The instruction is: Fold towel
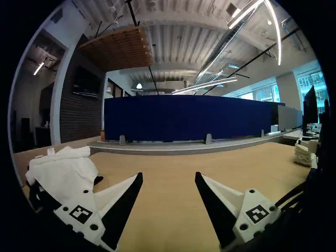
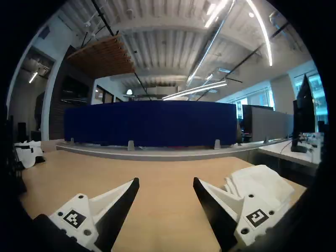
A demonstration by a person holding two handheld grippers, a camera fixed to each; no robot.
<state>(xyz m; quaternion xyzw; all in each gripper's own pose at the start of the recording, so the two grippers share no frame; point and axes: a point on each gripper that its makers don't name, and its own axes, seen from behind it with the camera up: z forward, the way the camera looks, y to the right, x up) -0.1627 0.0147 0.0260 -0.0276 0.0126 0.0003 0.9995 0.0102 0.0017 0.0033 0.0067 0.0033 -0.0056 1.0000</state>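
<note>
White and crumpled, the towel [image 1: 63, 172] lies on the wooden table [image 1: 176, 164] just beside our left gripper [image 1: 168, 173], not between its wide-open fingers [image 1: 122, 201], and our right gripper [image 2: 166, 179] gapes empty too, so we may pinch only one loose layer and drag it askew.

**Both hand-held grippers open, empty**

Left hand-held gripper [image 1: 168, 178], white plastic with black inner faces: jaws spread wide with nothing between them. Its fingers [image 1: 113, 197] point straight ahead, roughly level. Each finger carries a square black-and-white marker [image 1: 80, 213] near its base. Right hand-held gripper [image 2: 166, 182], same white-and-black build: jaws about equally wide apart, gripping nothing, also aimed forward and level.
</note>
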